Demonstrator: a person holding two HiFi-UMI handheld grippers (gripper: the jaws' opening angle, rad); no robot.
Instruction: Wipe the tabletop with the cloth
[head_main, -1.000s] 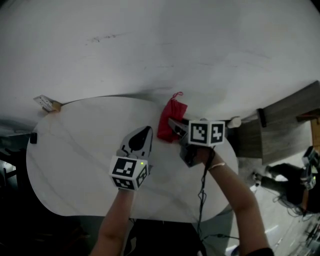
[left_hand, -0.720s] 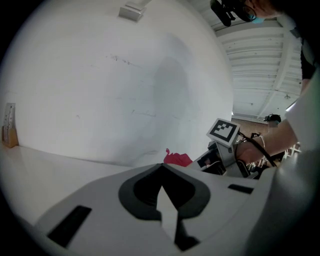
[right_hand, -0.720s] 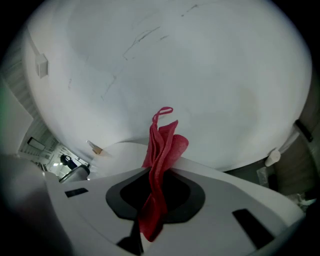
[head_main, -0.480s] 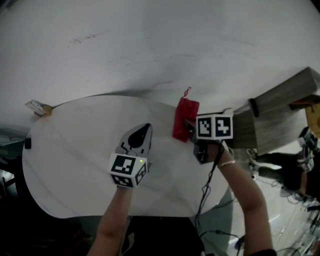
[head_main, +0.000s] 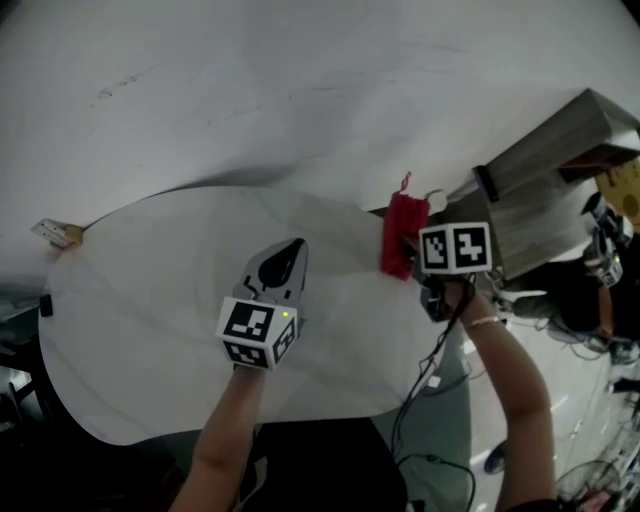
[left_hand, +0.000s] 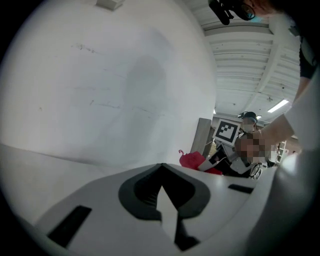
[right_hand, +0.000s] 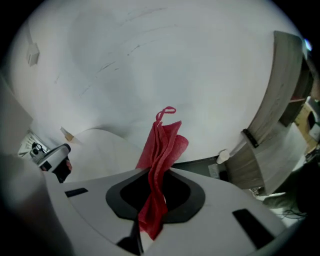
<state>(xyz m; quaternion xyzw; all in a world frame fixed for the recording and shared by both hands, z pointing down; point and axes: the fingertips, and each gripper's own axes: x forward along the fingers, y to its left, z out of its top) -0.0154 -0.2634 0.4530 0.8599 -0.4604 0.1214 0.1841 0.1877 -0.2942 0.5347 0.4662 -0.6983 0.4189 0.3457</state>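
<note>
Right gripper (head_main: 412, 255) clamped on red cloth (head_main: 402, 236) at far right edge of tabletop (head_main: 140, 320); left gripper (head_main: 284, 264) closed, nothing in it.

Only print visible: black-and-white square patterns on each marker cube (head_main: 257, 333), green light lit on the left one. Right gripper view: jaws pinch the folded cloth (right_hand: 162, 147) mid-length, the rest stands upright past them, hanging loop on top. Left gripper view: pads (left_hand: 145, 187) meet, nothing between. Left forearm enters from bottom edge, gripper points away over mid-tabletop. Right forearm reaches in beyond the right rim, black cable (head_main: 425, 375) hanging off the gripper. Can't tell if cloth touches the surface. Wooden panel (head_main: 545, 200) at right is cut off by the frame.
</note>
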